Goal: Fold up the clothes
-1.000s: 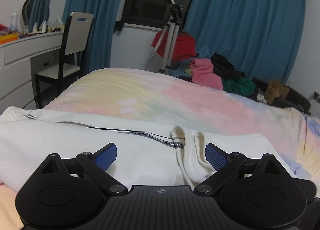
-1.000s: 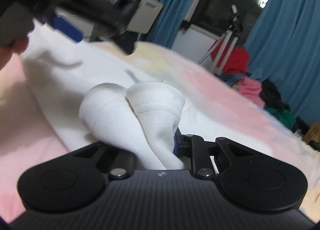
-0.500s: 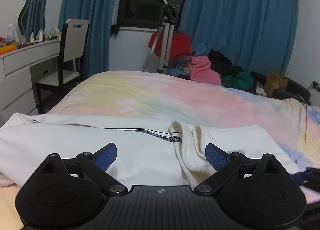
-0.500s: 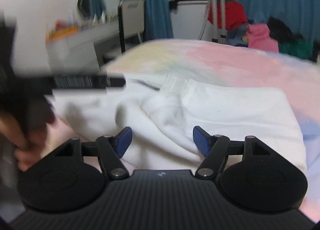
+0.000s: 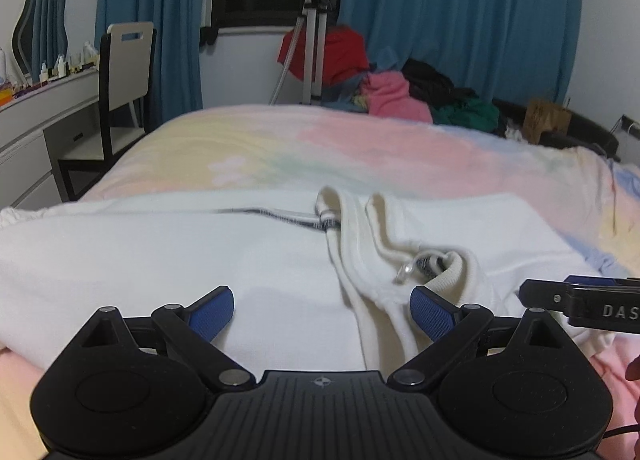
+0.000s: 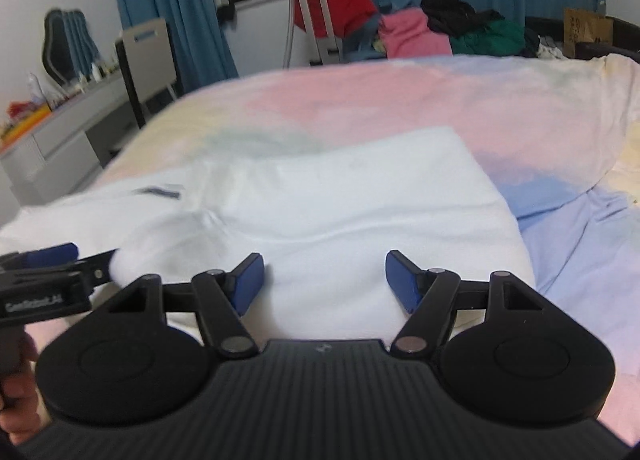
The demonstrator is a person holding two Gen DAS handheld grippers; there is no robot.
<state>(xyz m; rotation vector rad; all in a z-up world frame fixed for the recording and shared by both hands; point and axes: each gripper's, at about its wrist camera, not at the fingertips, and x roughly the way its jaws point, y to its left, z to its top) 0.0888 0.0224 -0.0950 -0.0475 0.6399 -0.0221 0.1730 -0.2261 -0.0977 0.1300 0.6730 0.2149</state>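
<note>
A white sweatshirt (image 5: 160,252) lies folded across the near side of the bed, with a ribbed cuff and sleeve (image 5: 376,260) lying on top of it. It also shows in the right wrist view (image 6: 352,200). My left gripper (image 5: 322,310) is open just above the garment, holding nothing. My right gripper (image 6: 324,280) is open over the garment's right part, holding nothing. The right gripper's tip shows at the right edge of the left wrist view (image 5: 580,296); the left gripper shows at the left edge of the right wrist view (image 6: 48,276).
The bed has a pastel pink, yellow and blue cover (image 5: 360,148). A pile of clothes (image 5: 400,92) and a tripod (image 5: 312,32) stand beyond its far edge. A chair (image 5: 120,72) and a white dresser (image 5: 36,120) stand at the left.
My right gripper has opened and let go of the white sleeve, which now lies on the garment. It has swung to the right. My left gripper stayed open and dropped lower.
</note>
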